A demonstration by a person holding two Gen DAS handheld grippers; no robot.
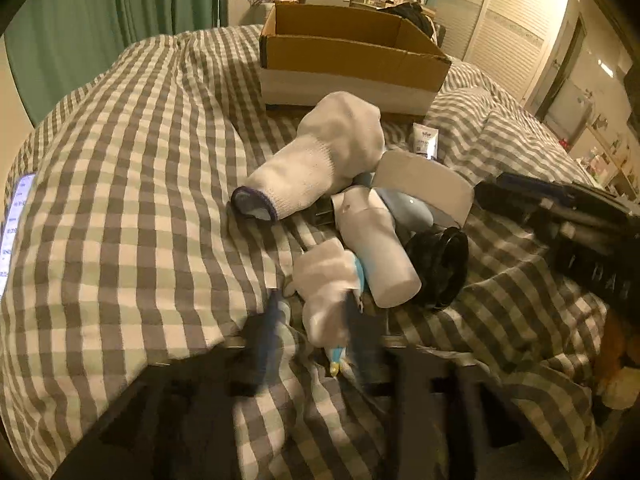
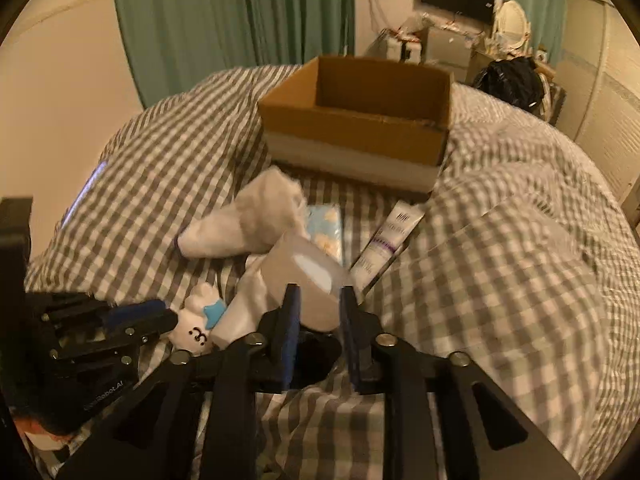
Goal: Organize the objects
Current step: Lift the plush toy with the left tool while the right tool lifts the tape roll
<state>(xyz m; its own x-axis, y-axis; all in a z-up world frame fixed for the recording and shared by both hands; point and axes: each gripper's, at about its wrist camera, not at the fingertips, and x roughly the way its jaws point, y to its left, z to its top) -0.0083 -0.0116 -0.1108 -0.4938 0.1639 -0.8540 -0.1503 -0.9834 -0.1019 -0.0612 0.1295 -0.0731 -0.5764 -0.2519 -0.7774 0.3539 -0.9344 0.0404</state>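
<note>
A pile of objects lies on the checked bedspread. A white sock [image 1: 320,156] [image 2: 248,220] lies before an open cardboard box [image 1: 344,52] [image 2: 356,120]. My left gripper [image 1: 312,312] [image 2: 160,316] is closed around a small white plush toy with a blue bow [image 1: 326,292] [image 2: 198,320]. My right gripper [image 2: 318,300] holds a grey-white rounded case [image 2: 308,280] [image 1: 424,188] between its fingers. A white cylinder bottle [image 1: 380,252] [image 2: 244,308] and a black round object [image 1: 440,264] lie beside them. A white tube [image 2: 388,240] [image 1: 425,140] lies to the right.
A blue patterned packet [image 2: 326,228] lies behind the case. A lit phone screen [image 1: 16,224] [image 2: 86,192] rests at the bed's left. Green curtains [image 1: 120,8], a cluttered desk [image 2: 448,44] and a white louvred wardrobe [image 1: 516,24] stand beyond the bed.
</note>
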